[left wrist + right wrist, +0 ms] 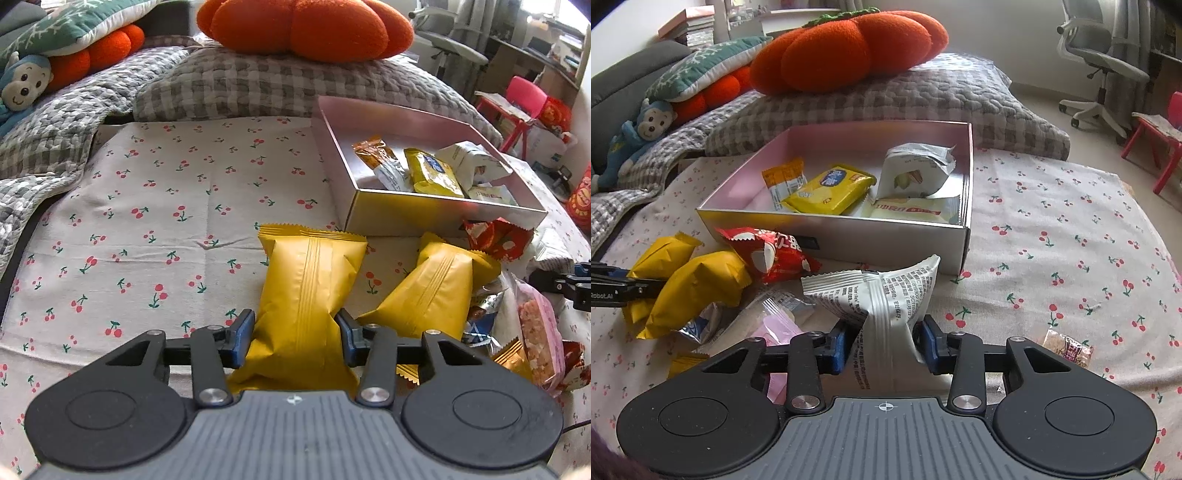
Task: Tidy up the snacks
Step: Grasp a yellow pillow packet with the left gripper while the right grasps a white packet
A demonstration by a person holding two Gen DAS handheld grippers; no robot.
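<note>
Left gripper (297, 338) pinching yellow snack packet (308, 291) | right gripper (884, 345) pinching white printed packet (886, 295) | both just in front of silver box (886, 236) on cherry-print bedsheet (1052, 229) | loose snack pile (738, 280) beside box's near wall | four packets inside box | orange pumpkin cushion (849, 48) beyond box

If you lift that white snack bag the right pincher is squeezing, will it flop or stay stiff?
Probably floppy: the white snack bag already creases and pinches in where the right gripper squeezes it. It looks puffy, so likely light for its size. The film looks smooth, so it might slip a little, though the crumpled fold should help the pads hold.
</note>
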